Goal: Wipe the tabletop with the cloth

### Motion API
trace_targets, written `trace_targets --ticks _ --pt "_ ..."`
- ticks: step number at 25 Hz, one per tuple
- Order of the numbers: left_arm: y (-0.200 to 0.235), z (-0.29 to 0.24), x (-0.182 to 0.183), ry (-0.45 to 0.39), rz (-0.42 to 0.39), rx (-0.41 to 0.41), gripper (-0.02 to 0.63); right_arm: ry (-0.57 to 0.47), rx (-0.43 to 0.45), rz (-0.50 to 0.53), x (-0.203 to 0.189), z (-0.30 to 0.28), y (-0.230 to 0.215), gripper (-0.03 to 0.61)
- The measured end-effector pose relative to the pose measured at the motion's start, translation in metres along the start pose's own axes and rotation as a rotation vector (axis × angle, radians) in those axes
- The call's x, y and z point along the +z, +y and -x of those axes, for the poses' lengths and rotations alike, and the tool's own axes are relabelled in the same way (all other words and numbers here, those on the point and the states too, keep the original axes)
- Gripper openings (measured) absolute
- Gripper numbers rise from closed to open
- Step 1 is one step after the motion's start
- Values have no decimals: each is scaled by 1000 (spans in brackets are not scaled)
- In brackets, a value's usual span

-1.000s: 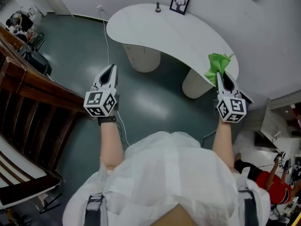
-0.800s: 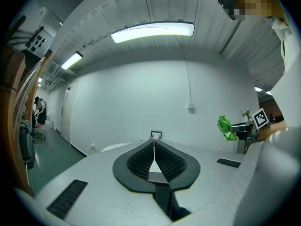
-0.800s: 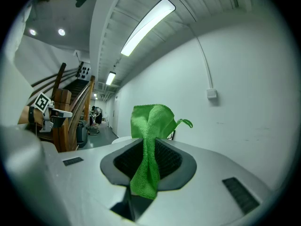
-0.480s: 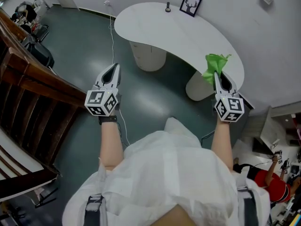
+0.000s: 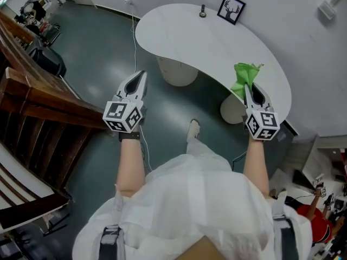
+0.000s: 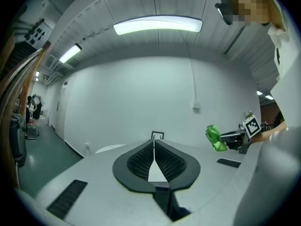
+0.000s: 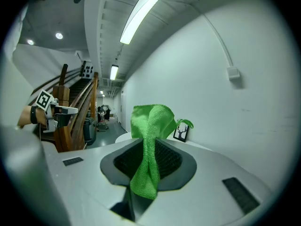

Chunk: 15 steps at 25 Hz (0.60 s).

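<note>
The person stands a step back from the white curved table (image 5: 206, 37), both arms held out toward it, and I read that as the approach before any wiping has begun. The right gripper (image 5: 246, 87) is clamped down on the green cloth (image 5: 245, 75), which sits at the table's near edge toward its right-hand end; from the head view it looks raised rather than pressed to the top, though I cannot be sure it is clear. The cloth is gathered into a narrow twist where the jaws pinch it, a short tail hanging back below and a loose, crumpled tuft fanning out ahead. It looks soft, nubbly and bright lime. That free tuft is presumably what will meet the surface. The left gripper (image 5: 142, 75) hangs over the floor well left of the table's pedestal, jaws pressed together on nothing, apparently just kept out of the way. At the table's far edge stand a small framed deer picture (image 5: 232, 8) and a little dark object (image 5: 202, 12).
</note>
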State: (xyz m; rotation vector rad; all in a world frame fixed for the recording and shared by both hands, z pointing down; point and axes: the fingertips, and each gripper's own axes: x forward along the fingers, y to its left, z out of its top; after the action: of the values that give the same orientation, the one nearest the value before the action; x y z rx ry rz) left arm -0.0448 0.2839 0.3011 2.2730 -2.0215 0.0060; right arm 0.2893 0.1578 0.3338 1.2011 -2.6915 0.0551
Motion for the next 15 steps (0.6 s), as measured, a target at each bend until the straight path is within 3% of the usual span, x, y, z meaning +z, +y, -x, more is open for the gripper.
trace_targets --ticks 8,15 --pt "41 -113 9 15 -7 -43 20 29 62 -22 6 -126 -28 72" --pt "55 -205 24 8 -26 -99 20 40 68 -39 12 -198 -67 72"
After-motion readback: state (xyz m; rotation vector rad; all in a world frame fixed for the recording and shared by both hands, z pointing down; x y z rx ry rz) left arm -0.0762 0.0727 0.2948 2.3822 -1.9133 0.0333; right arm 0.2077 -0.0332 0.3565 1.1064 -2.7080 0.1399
